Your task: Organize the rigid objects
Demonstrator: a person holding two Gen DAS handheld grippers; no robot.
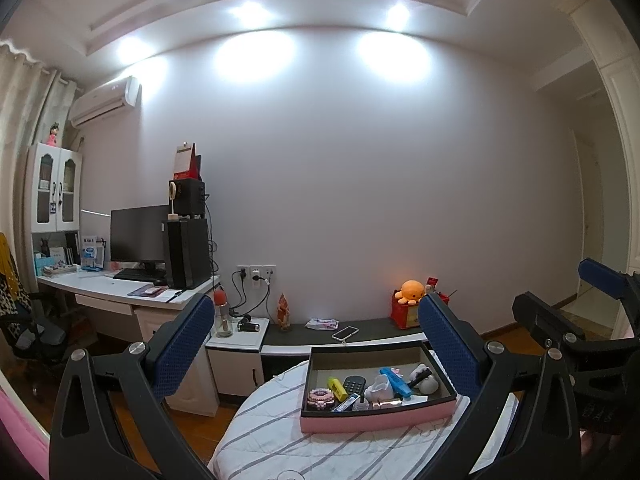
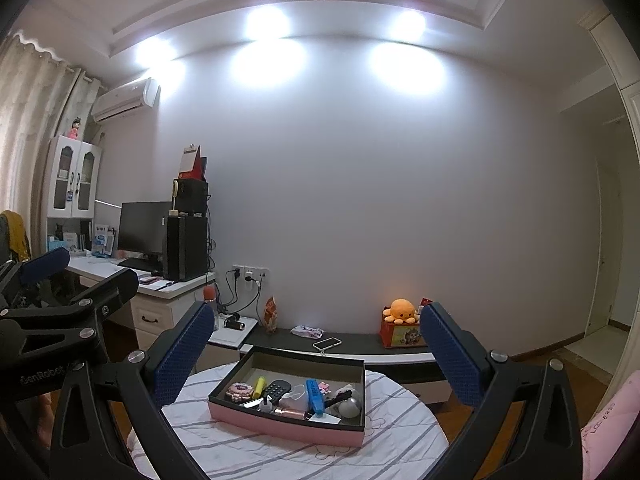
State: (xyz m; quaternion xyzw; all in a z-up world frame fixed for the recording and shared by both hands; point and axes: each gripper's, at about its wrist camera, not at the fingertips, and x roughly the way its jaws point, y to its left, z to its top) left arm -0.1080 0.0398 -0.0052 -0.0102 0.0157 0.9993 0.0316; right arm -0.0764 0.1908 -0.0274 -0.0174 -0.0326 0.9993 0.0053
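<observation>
A shallow pink tray [image 1: 376,420] with a black rim and dark inside sits on the round striped worktop [image 1: 280,440]. Crowded along its near side lie a pink-and-white block piece [image 1: 320,396], a yellow highlighter [image 1: 337,387], a black remote [image 1: 353,385], a blue bar [image 1: 396,382] lying diagonally and a white rounded object [image 1: 426,380].

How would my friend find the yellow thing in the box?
Look at the round table with the striped cloth; a pink box sits on it. Near its left end, between the pink flower-shaped piece and the black remote, lies the yellow marker, the only yellow item there.
</observation>
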